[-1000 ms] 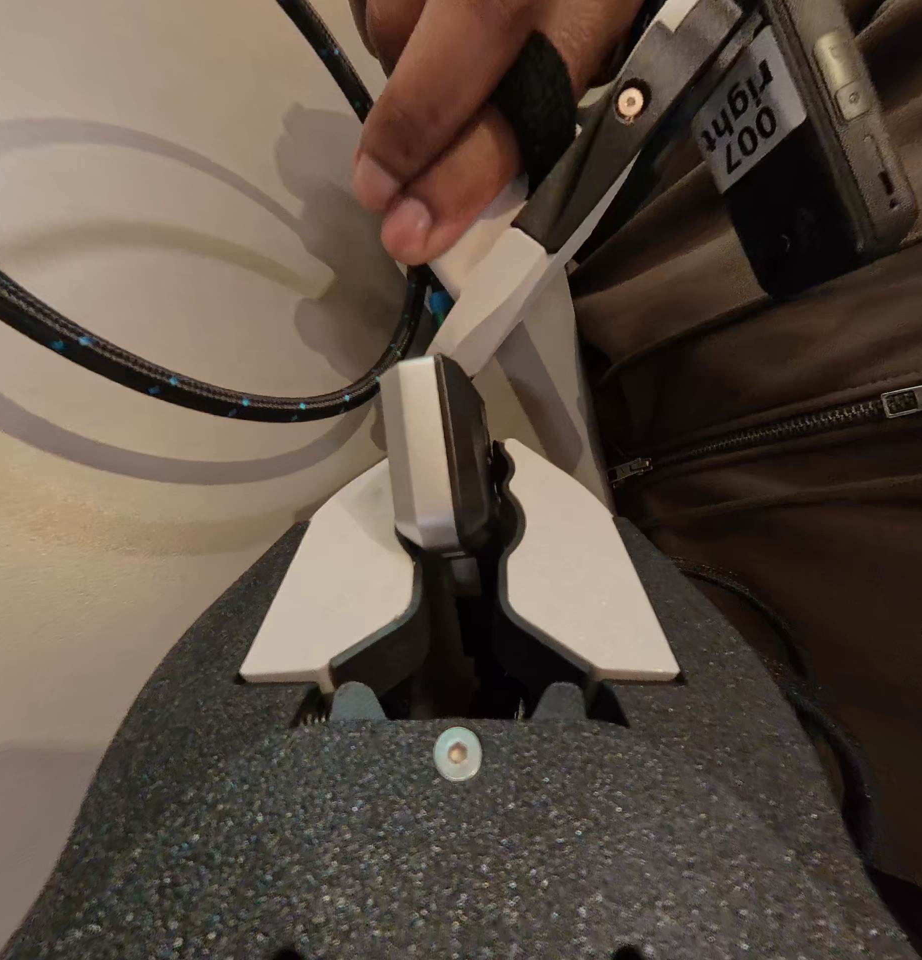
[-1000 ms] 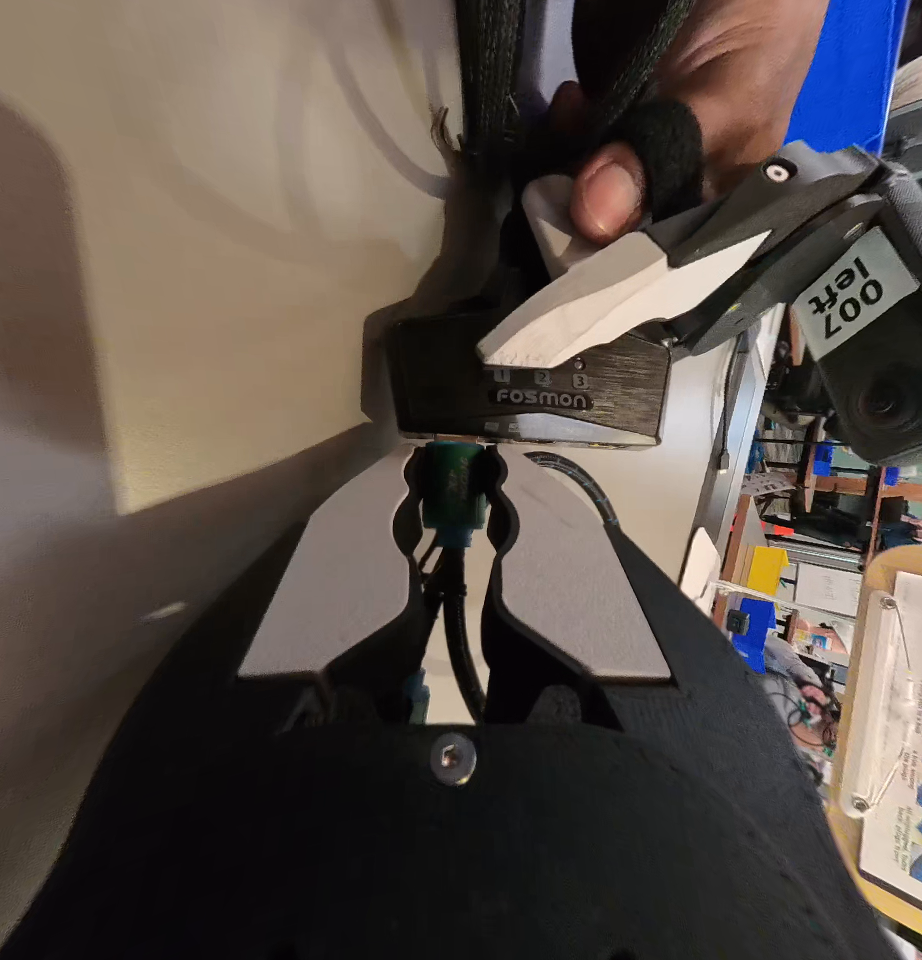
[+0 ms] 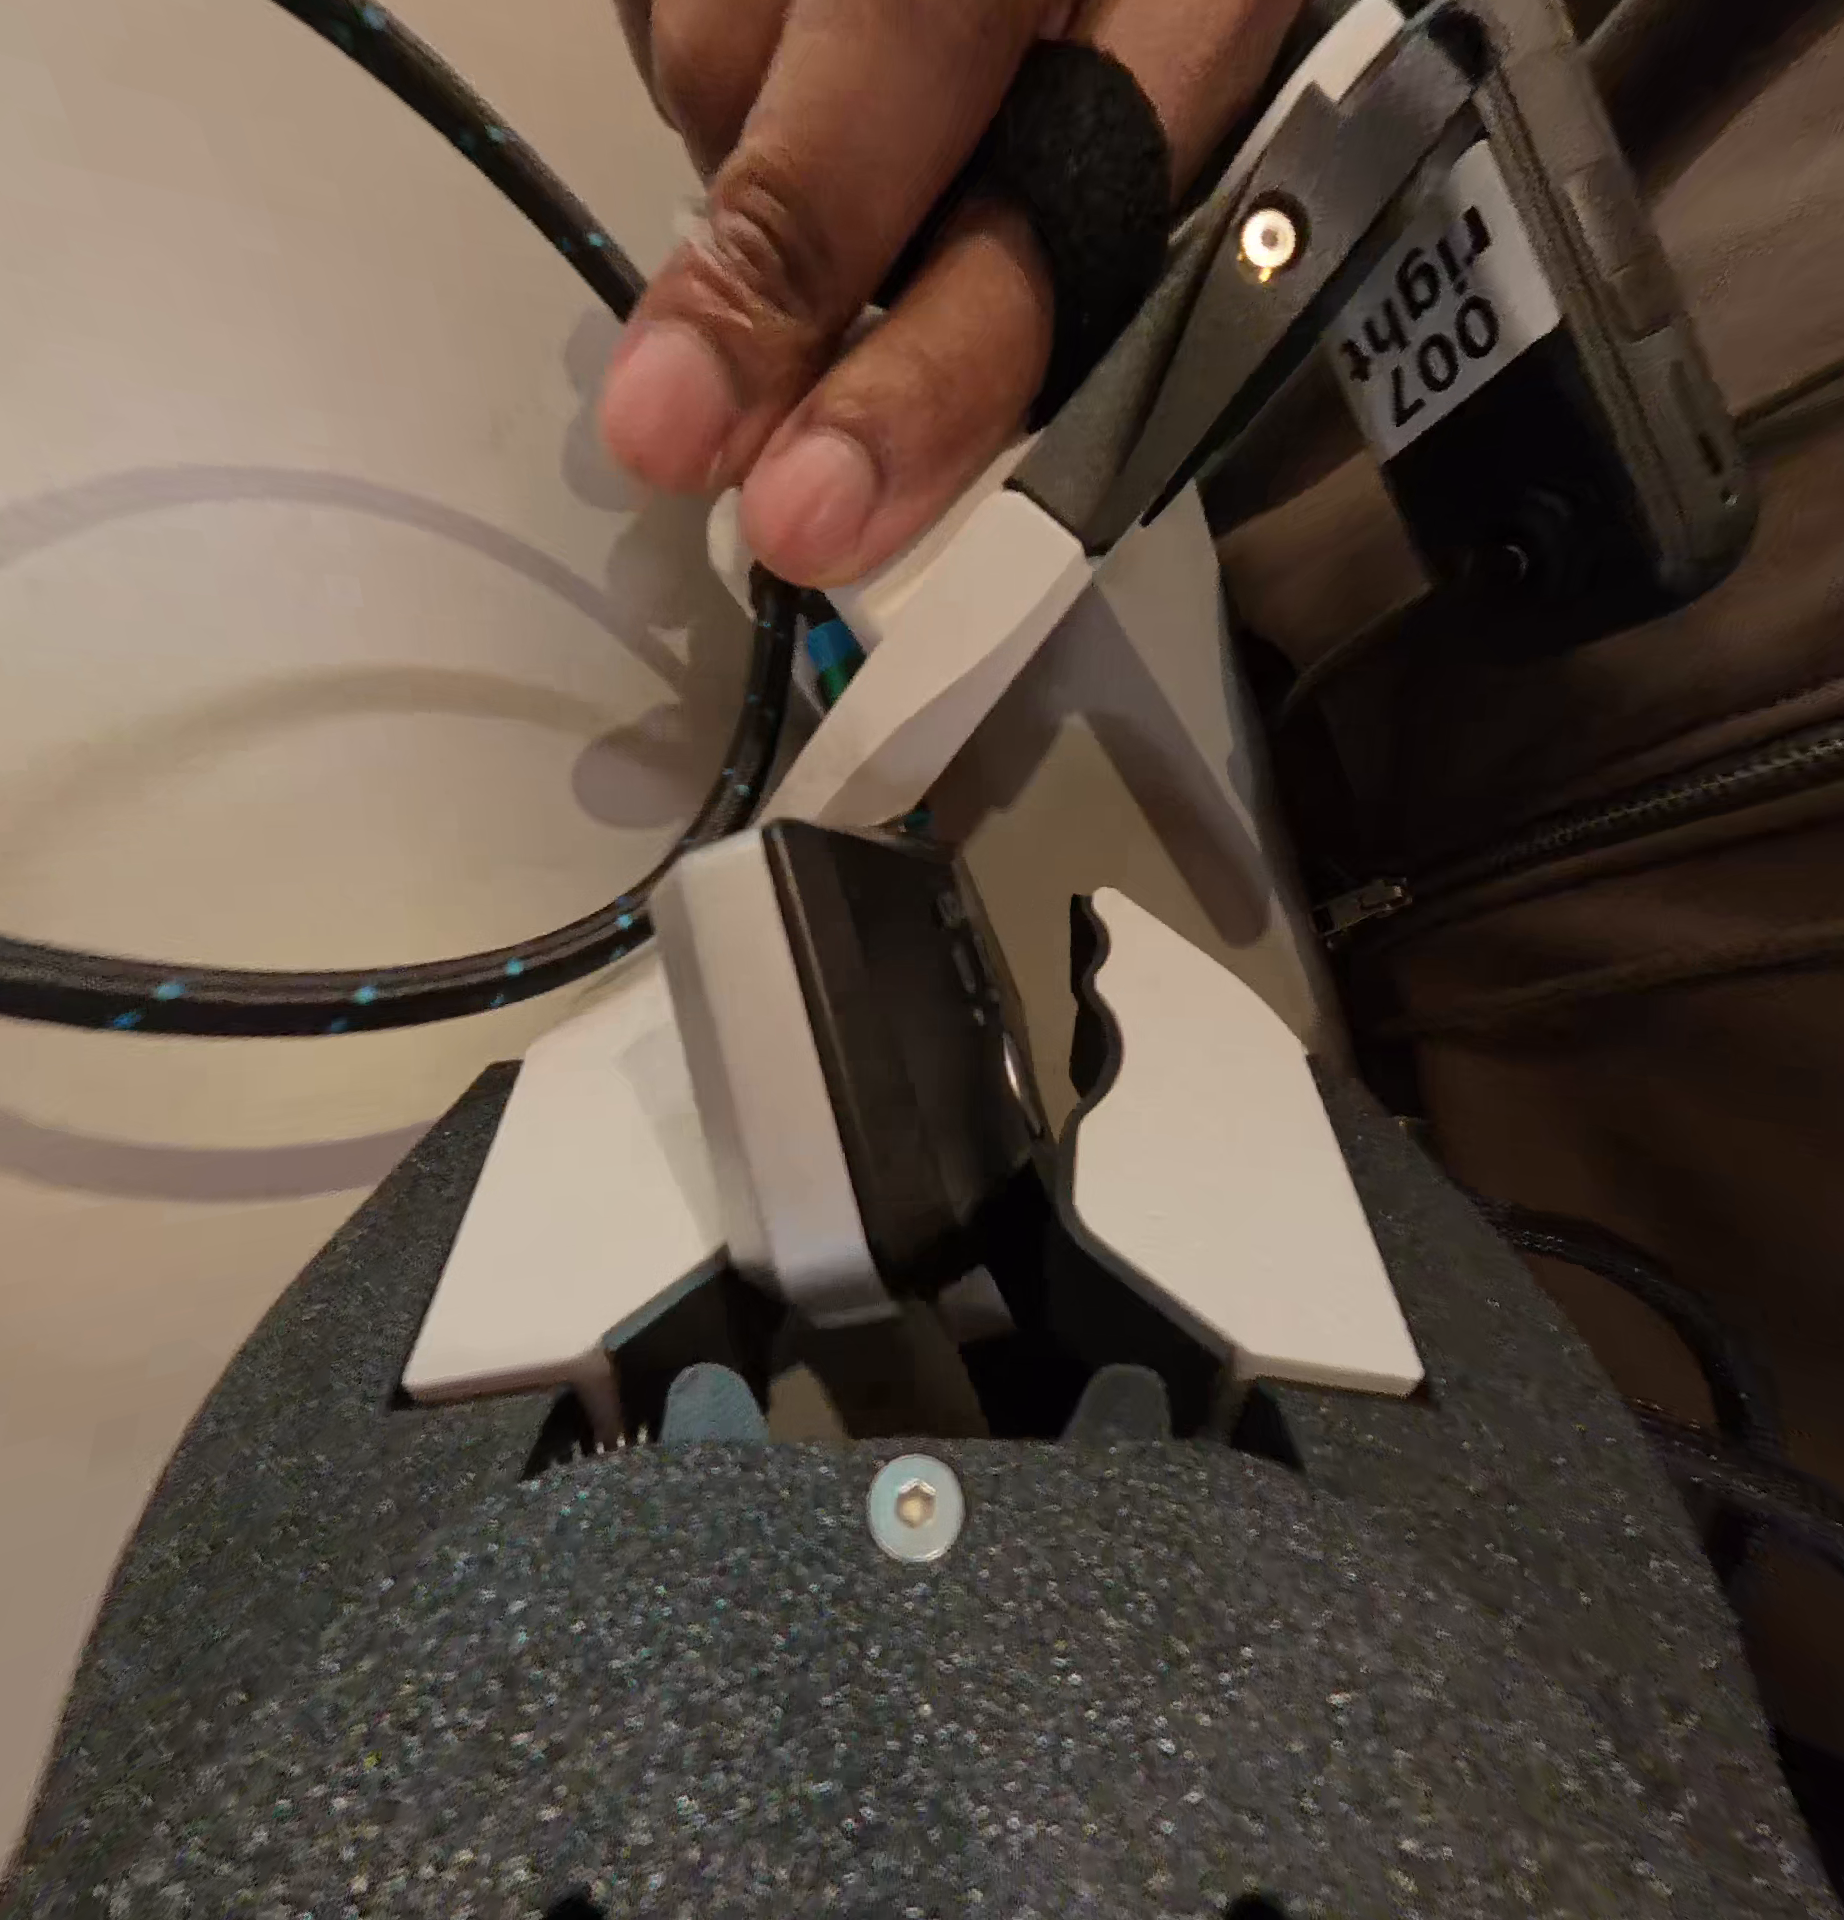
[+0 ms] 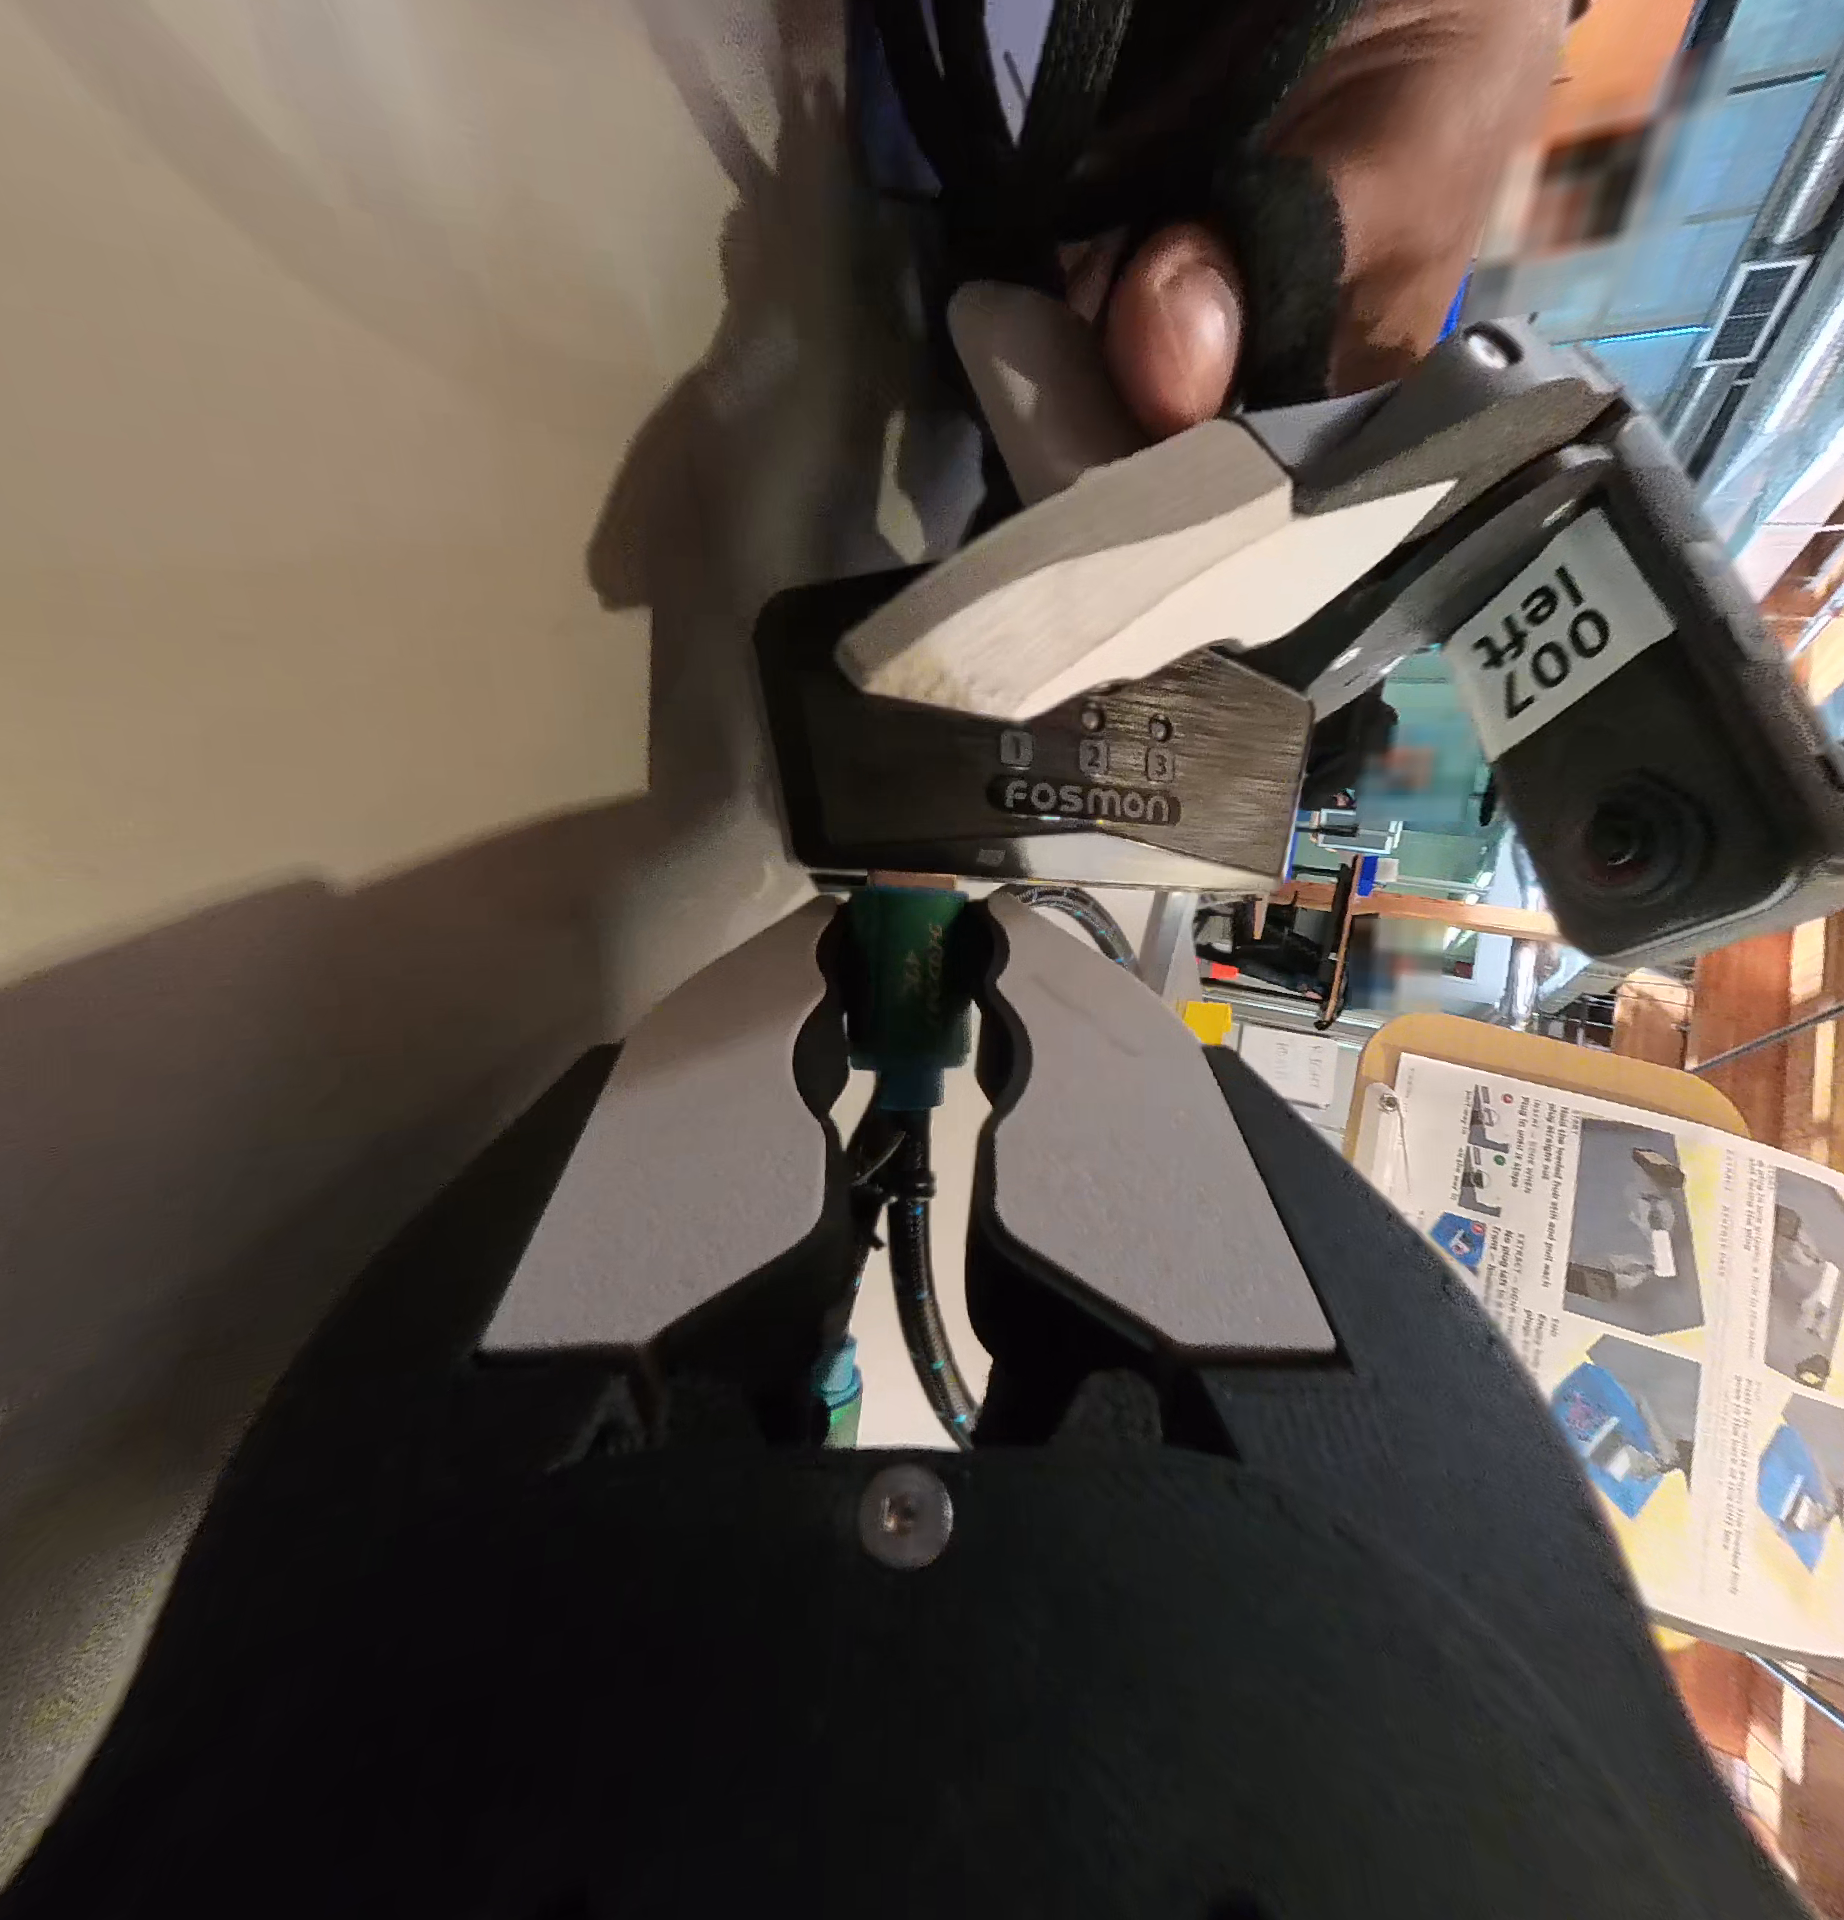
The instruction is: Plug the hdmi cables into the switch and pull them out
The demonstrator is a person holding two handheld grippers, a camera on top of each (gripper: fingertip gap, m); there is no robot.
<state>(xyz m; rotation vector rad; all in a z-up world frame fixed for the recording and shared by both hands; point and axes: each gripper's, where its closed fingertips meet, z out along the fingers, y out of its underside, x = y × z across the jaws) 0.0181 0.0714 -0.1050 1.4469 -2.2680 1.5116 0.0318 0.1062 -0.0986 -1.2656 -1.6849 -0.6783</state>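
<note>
A small black switch box with a silver side (image 3: 876,1070) stands between the fingers of my left gripper (image 3: 887,935). The jaws are wide apart. The box leans on the left finger, and a gap shows between it and the right finger (image 3: 1209,1091). In the right wrist view, my right gripper (image 4: 902,935) is shut on a green plug (image 4: 902,977). The plug sits at the port edge of the box (image 4: 1001,790). A black braided cable with blue flecks (image 3: 378,987) runs from the plug. The left gripper's finger (image 4: 1053,603) lies across the top of the box.
A beige table (image 3: 222,623) lies under everything. A person's hand (image 3: 793,364) holds the right gripper, with a brown zipped jacket (image 3: 1624,935) behind it. A clipboard with an illustrated sheet (image 4: 1676,1299) and shelves stand at the right.
My left gripper has opened off the black box, which now leans loose between its fingers. My right gripper stays shut on the green plug.
</note>
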